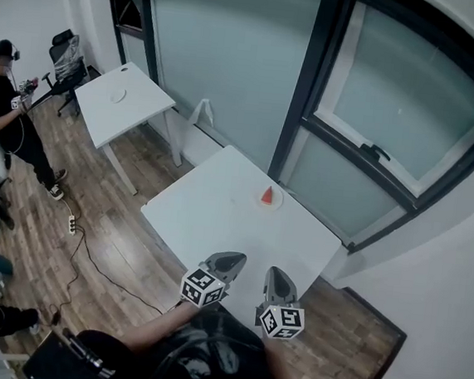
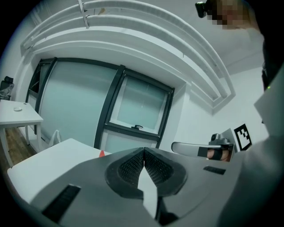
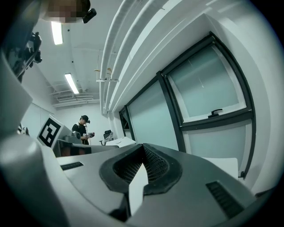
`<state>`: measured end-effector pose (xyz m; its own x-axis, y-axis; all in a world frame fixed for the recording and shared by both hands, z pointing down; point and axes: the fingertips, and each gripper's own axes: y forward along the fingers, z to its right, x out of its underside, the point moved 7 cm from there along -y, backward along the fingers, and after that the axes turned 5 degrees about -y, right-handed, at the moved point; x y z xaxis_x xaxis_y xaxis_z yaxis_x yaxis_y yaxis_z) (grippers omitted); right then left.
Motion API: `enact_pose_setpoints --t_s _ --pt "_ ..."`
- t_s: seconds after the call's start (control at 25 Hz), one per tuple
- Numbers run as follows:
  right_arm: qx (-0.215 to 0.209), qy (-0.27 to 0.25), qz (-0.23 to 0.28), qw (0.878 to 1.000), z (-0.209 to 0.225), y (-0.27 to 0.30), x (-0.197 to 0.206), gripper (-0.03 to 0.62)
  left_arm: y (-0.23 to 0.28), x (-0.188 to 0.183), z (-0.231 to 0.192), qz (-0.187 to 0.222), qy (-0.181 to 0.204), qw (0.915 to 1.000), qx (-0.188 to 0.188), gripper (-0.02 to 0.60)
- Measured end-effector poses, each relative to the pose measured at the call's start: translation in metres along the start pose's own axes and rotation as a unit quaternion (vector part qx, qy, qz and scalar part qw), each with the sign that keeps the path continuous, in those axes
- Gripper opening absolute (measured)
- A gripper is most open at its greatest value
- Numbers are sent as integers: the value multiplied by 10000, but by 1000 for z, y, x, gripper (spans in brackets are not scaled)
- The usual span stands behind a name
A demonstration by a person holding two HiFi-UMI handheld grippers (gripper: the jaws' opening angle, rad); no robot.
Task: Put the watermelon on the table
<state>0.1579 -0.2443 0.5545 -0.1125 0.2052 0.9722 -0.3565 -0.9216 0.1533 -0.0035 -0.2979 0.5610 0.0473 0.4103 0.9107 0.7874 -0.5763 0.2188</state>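
1. The left gripper (image 2: pixel 144 151) had its two jaws closed together, pad against pad, and nothing was between them
2. The right gripper (image 3: pixel 143 150) was in the same state: its jaws were pressed together and no object was in them
3. In the head view both grippers were held side by side, near each other but not touching, above the near edge of the white table (image 1: pixel 209 215), and they pointed toward the window (image 1: pixel 396 100)
4. The watermelon (image 1: pixel 266 195) (a small red slice) was lying on a small white plate (image 1: pixel 277 202) on that table, at the far side close to the window wall and well apart from both grippers
5. In the left gripper view only a small red part of the slice appeared above the grey body of the jaw
6. A second table (image 1: pixel 132 112), also white, stood farther to the left with a small round white object (image 1: pixel 118 95) on it; what it was could not be told
7. Another person (image 1: pixel 2 112) in dark clothes stood on the wooden floor (image 1: pixel 124 240) at the left and held some device, with a black chair (image 1: pixel 67 53) behind
8. A power strip (image 1: pixel 72 224) with a dark cable lay on the floor between that person and the near table
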Motion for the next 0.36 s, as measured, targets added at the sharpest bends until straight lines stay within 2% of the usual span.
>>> enact_pose_setpoints --t_s 0.36 --pt "29 192 53 9998 11 -3 3 11 1 1 0 -25 -70 10000 3 6"
